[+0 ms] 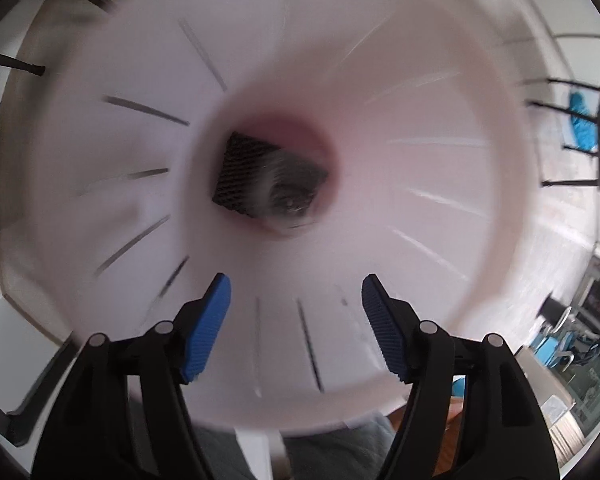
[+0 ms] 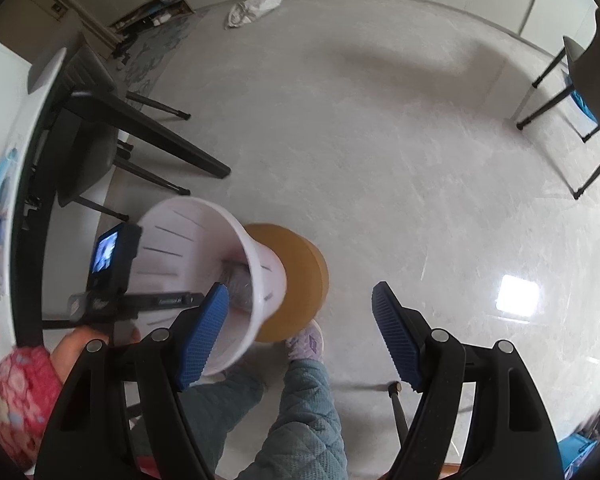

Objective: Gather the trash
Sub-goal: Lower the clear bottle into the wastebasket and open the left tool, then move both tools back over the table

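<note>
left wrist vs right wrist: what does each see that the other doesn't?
Left wrist only: the black mesh piece and grey clump at the bottom of the white slotted plastic bin, seen between the open left gripper.

Right wrist only: the bin's round tan base, the grey tiled floor, a white bag and the person's slipper.

Both: the bin, black chair legs.

White bin [image 1: 420,80] mouth wide open; table [image 2: 24,128] close beside
</note>
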